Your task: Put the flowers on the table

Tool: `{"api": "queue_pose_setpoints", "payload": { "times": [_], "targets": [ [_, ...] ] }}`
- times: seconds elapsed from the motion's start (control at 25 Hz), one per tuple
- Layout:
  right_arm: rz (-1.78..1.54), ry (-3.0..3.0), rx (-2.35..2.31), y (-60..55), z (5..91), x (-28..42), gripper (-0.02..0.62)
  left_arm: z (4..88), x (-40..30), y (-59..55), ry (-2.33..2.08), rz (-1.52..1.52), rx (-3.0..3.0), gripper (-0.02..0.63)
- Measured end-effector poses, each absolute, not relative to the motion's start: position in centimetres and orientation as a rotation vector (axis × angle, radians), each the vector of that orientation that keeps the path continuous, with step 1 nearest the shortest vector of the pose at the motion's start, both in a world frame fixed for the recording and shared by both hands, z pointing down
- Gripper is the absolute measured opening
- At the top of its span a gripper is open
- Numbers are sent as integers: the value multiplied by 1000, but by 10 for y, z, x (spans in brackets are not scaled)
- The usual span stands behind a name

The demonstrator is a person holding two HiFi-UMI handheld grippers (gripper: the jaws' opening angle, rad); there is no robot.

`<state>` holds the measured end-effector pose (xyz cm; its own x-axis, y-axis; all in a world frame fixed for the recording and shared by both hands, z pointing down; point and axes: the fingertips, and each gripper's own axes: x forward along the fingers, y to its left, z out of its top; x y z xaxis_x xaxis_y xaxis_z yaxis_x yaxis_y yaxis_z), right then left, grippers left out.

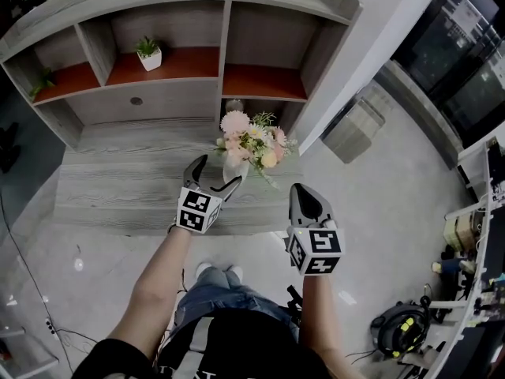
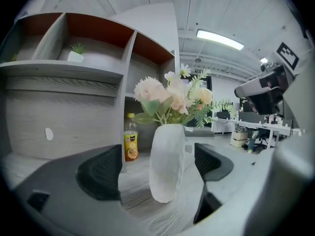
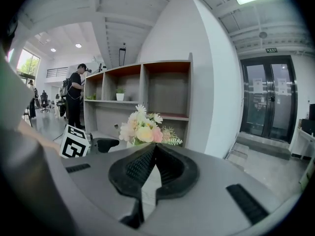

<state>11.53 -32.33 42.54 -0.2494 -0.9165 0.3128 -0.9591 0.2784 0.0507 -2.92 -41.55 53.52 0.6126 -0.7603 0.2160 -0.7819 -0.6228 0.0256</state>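
Note:
A bunch of pink, cream and yellow flowers (image 1: 251, 140) stands upright in a frosted white vase (image 1: 233, 169) on the grey wooden table (image 1: 118, 188). My left gripper (image 1: 217, 172) is open just in front of the vase. In the left gripper view the vase (image 2: 167, 161) stands between the two black pads (image 2: 101, 173) with a gap on each side, and the left gripper (image 2: 157, 168) holds nothing. My right gripper (image 1: 306, 198) hangs to the right of the table edge, shut and empty. Its jaws (image 3: 154, 154) meet in front of the flowers (image 3: 145, 129).
A grey shelf unit (image 1: 181, 61) with orange boards rises behind the table, holding a small potted plant (image 1: 148, 54). A yellow juice bottle (image 2: 130, 144) stands behind the vase. A white wall corner (image 1: 355, 77) is at the right. A person (image 3: 76, 95) stands far off.

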Motion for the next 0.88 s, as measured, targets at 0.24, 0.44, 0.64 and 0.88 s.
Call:
{"api": "queue_pose_setpoints", "payload": {
  "times": [0.24, 0.44, 0.64, 0.88],
  "targets": [
    [167, -2256, 1764, -326, 402, 118, 15, 514, -40, -410, -1306, 257, 2709, 448],
    [109, -2228, 1779, -326, 390, 124, 15, 505, -44, -398, -1277, 330, 2772, 448],
    [126, -2222, 1838, -332, 383, 132, 15, 482, -51, -392, -1261, 284, 2779, 446],
    [93, -2225, 1865, -338, 369, 133, 15, 443, -60, -398, -1294, 236, 2827, 446]
  ]
}}
